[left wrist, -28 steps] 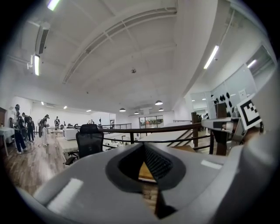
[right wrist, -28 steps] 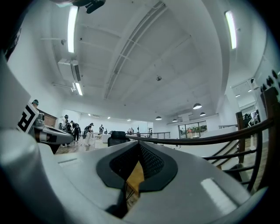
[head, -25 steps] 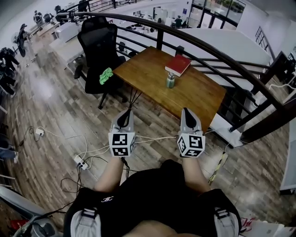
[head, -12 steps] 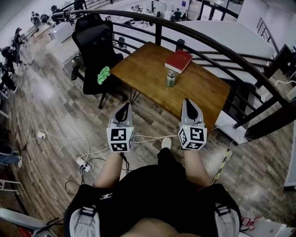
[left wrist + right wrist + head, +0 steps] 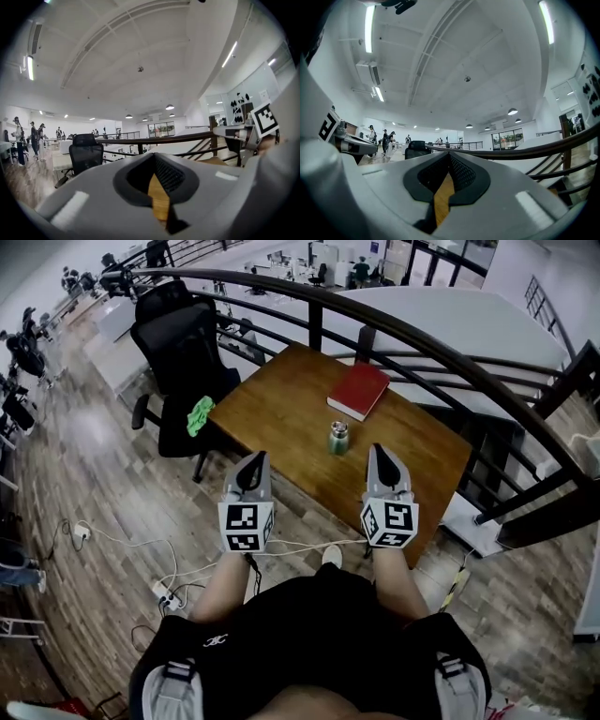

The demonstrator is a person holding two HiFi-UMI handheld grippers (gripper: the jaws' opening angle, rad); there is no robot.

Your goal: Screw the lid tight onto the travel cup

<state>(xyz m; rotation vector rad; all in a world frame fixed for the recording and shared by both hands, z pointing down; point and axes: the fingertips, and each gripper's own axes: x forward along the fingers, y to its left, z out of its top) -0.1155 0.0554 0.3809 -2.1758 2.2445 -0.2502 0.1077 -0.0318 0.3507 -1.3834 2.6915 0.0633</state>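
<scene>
A small green travel cup [image 5: 338,437] with a silver lid stands upright on the wooden table [image 5: 281,413], in front of a red book [image 5: 358,389]. In the head view my left gripper [image 5: 255,461] is shut and empty, held at the table's near edge, left of the cup. My right gripper [image 5: 380,454] is shut and empty too, just right of the cup and a little nearer. Both gripper views look level over the room; the left gripper [image 5: 157,187] and right gripper [image 5: 443,187] show only the wood of the table through their shut jaws. The cup is hidden in both.
A black office chair [image 5: 183,362] with a green cloth [image 5: 199,414] on its seat stands at the table's left. A dark curved railing [image 5: 450,362] runs behind the table. Cables and a power strip [image 5: 167,589] lie on the wooden floor at my left.
I have walked up to the table: it and the cup have come nearer in the head view, and both grippers now reach over its near edge. Both stayed shut.
</scene>
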